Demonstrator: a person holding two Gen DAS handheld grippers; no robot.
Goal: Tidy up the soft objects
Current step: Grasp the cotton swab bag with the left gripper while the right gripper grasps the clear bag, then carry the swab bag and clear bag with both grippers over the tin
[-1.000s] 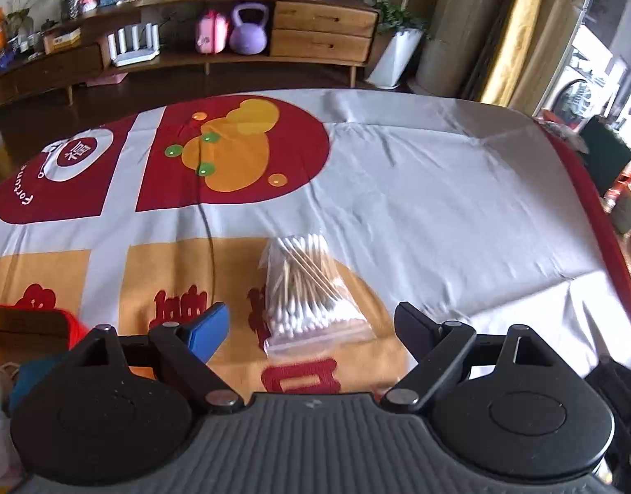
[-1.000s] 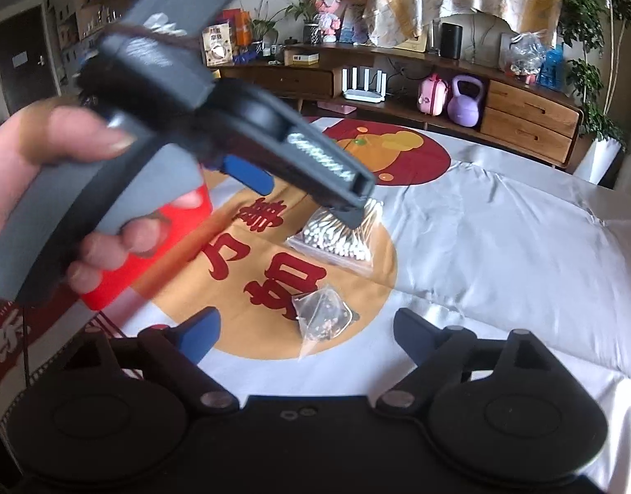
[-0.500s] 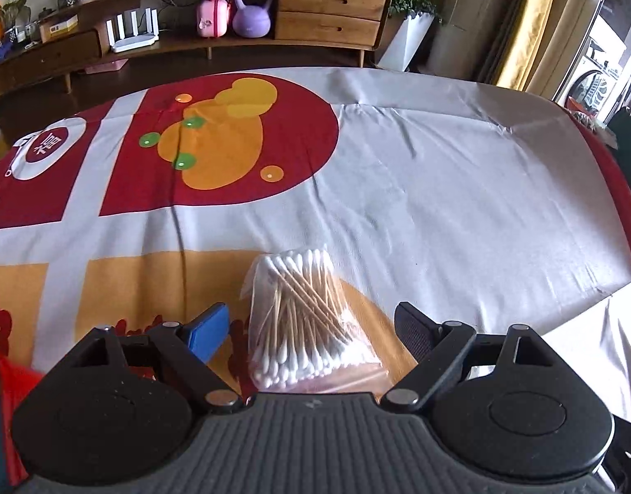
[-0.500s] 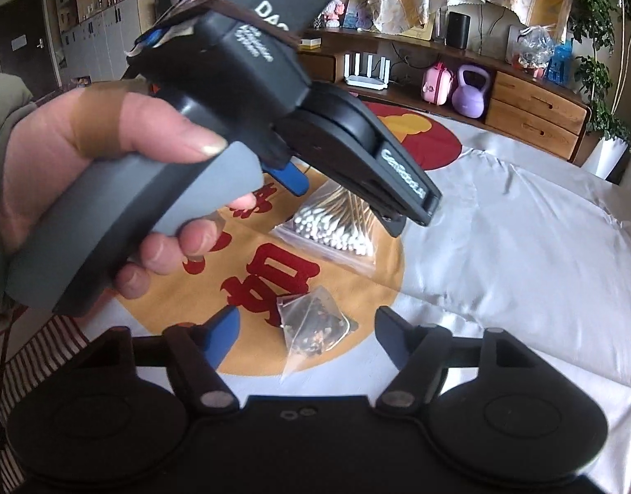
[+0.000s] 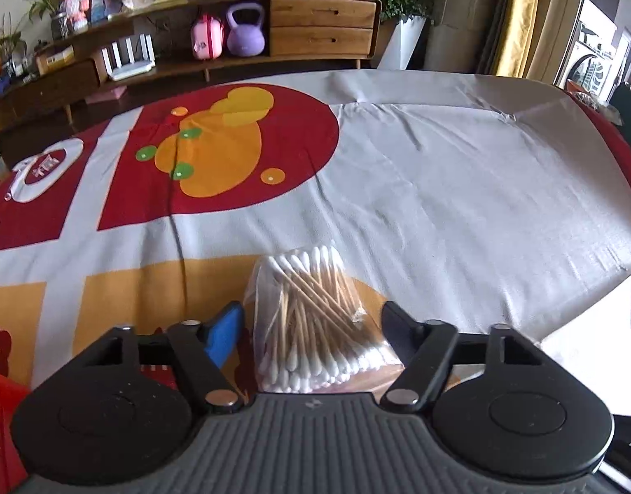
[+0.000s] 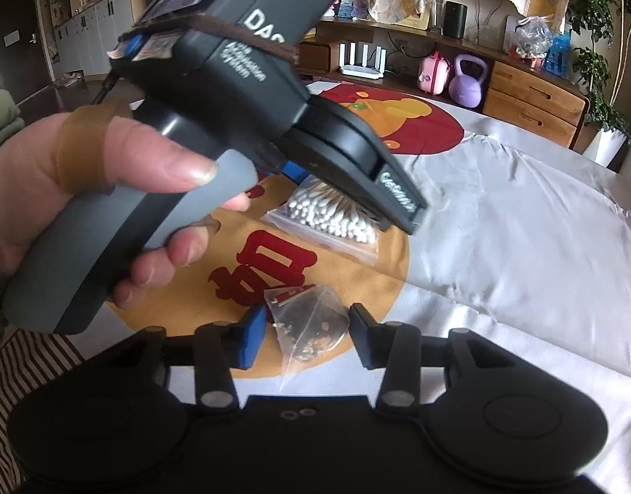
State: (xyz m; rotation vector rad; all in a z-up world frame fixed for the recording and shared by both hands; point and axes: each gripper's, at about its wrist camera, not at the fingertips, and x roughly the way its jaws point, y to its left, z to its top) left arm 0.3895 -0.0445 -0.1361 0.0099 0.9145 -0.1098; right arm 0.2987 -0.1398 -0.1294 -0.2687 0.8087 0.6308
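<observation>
A clear bag of cotton swabs (image 5: 315, 321) lies on the patterned cloth, between the fingers of my open left gripper (image 5: 313, 327), which does not touch it. The same bag (image 6: 328, 216) shows in the right wrist view under the left gripper's body (image 6: 274, 107). A small clear pouch of dark bits (image 6: 311, 327) lies between the fingers of my right gripper (image 6: 305, 337), which is open but narrowed around it.
The table is covered by a grey, red and orange cloth (image 5: 439, 189). A red object (image 5: 2, 420) sits at the lower left edge. A wooden sideboard (image 5: 315, 29) with a purple kettlebell (image 5: 245, 33) stands behind the table.
My left gripper moved forward until the swab bag lay between its fingers. My right gripper advanced over the small pouch and its fingers narrowed.
</observation>
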